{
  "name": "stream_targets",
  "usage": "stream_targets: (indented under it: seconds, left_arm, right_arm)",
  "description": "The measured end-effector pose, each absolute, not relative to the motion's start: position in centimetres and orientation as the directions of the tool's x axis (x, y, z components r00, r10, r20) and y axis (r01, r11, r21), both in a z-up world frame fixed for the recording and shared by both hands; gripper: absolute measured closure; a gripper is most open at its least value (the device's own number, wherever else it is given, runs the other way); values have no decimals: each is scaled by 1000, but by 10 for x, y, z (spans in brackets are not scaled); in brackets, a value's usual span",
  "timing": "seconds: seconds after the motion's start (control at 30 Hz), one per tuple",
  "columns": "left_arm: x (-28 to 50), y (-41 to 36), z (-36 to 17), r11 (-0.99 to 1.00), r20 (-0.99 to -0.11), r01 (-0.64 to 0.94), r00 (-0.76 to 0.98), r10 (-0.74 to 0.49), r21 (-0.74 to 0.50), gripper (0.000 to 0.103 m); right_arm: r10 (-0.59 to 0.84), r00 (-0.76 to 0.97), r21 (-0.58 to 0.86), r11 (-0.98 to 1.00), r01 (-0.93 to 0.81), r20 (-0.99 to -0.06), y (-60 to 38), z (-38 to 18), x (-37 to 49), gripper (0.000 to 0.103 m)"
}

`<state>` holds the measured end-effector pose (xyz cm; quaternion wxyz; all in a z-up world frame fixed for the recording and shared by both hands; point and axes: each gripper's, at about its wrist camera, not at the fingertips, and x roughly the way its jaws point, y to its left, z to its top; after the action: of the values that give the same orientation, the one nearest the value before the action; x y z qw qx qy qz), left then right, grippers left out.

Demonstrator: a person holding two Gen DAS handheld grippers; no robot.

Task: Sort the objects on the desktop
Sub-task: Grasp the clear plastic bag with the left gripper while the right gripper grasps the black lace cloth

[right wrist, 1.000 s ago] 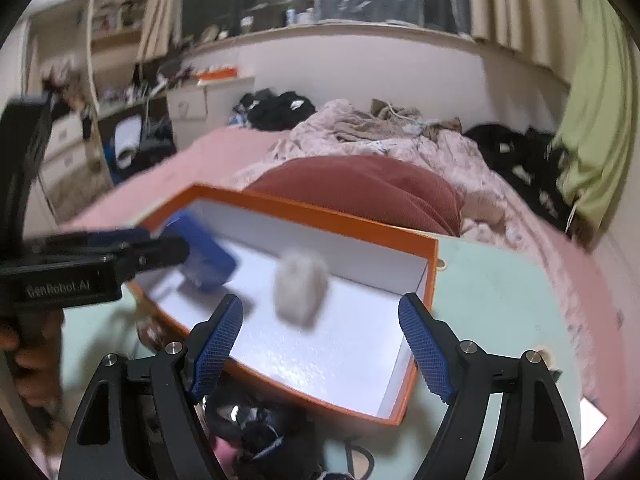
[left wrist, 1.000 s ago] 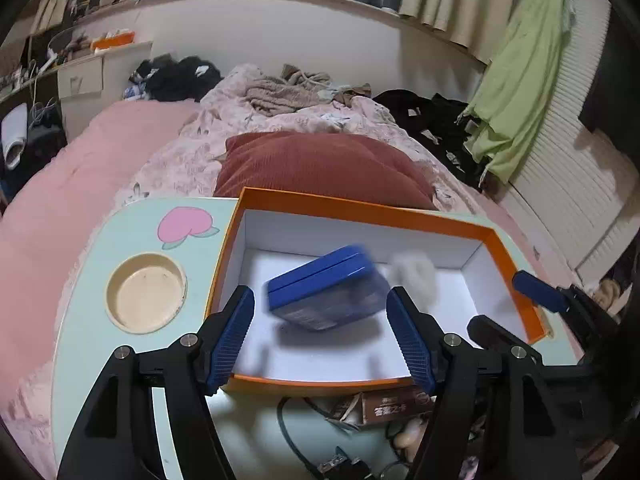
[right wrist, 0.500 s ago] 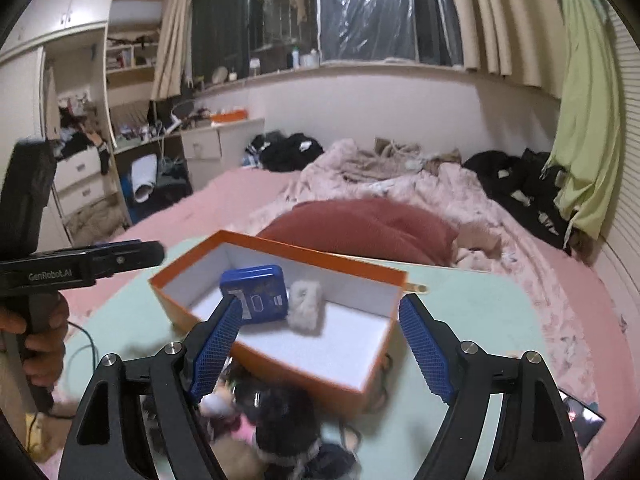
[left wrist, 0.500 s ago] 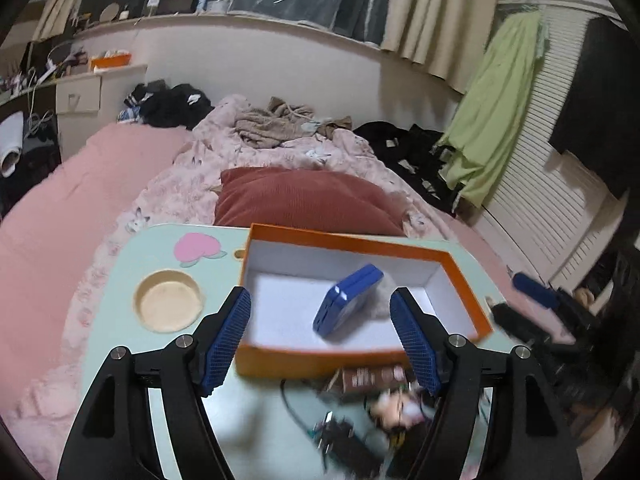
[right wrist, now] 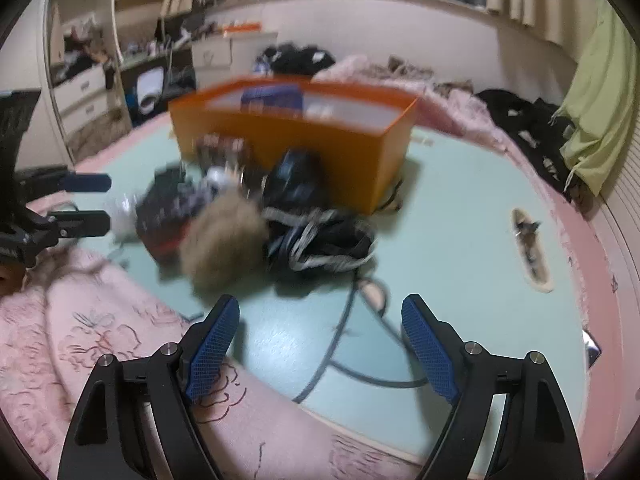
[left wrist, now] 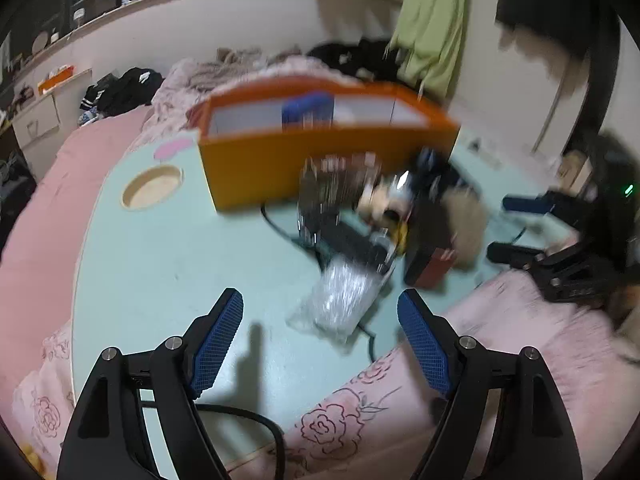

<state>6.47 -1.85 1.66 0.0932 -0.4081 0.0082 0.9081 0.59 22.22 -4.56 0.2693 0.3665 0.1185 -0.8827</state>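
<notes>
Clutter (left wrist: 384, 216) lies beyond both grippers' empty, still-widening jaws, before orange box (left wrist: 320, 160).

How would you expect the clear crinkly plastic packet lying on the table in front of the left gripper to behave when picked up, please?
The clear plastic packet looks like thin, wrinkled film, so it would probably flex and crumple rather than stay stiff. Its glossy surface suggests that it may slip between the fingers. It lies flat on the table, so rolling seems unlikely.
</notes>
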Motion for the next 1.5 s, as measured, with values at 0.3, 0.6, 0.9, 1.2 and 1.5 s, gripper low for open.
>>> stream_targets:
  seconds: [0.3,0.6,0.9,1.2,1.5]
  left_arm:
    - [66,-15,-7,-993,-698,-107,-708,106,-42,11]
    - [69,-18,-8,-993,-693,-107,-713,110,-47,11]
    - [71,-24,-7,-991,-673,-103,-728,133,-84,11]
    - [75,-27,-5,-990,-635,-104,-759,144,-100,41]
    - [87,-21,0,-990,-557,-129,-818,143,-64,67]
  right_arm:
    - [-409,-602,14,-835,551,-686,232,-54,6,4]
    - [-428,-599,33,-830,557,-677,235,-50,6,3]
    - [-429,-598,34,-830,557,-677,235,-49,6,3]
    - [-430,-598,35,-830,557,-676,235,-49,6,3]
    - [-464,-590,90,-829,552,-661,240,-42,5,3]
